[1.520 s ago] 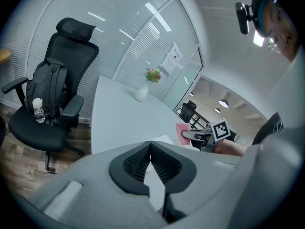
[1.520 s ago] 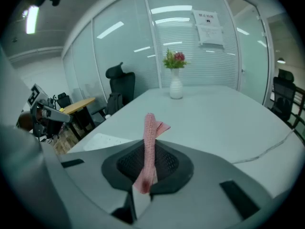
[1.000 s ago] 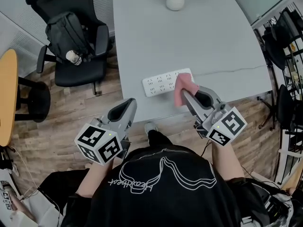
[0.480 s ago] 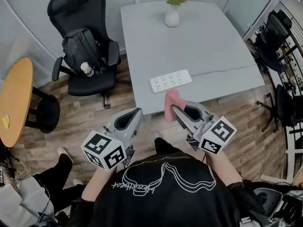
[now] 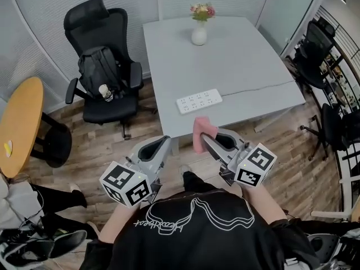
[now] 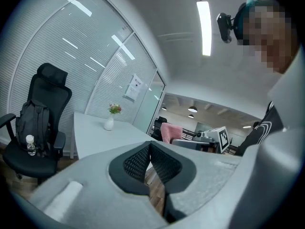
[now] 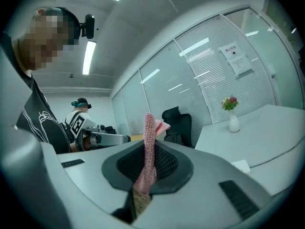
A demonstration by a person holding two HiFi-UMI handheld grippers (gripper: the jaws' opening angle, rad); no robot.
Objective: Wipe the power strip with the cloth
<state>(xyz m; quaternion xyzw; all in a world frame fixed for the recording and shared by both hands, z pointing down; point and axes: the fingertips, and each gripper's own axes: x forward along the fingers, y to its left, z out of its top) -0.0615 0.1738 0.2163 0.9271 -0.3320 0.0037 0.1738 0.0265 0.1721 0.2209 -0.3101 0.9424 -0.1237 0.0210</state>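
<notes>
Pink cloth (image 5: 201, 128) clamped in right claw (image 5: 203, 136), left claw (image 5: 164, 141) closed empty, both level (short of the table (image 5: 242, 66))

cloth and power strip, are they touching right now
Apart. The head view shows the pink cloth clamped in the right tongs, with bare table between it and the power strip.

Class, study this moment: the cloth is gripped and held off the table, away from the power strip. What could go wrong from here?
1. The power strip lies loose near the front edge of the table. The left hand-held gripper is shut, empty and off the table, so a wipe may push the strip off.
2. The right hand-held gripper pinches only a thin fold of the cloth; pressing could pull it free.
3. The cable could snag.
</notes>
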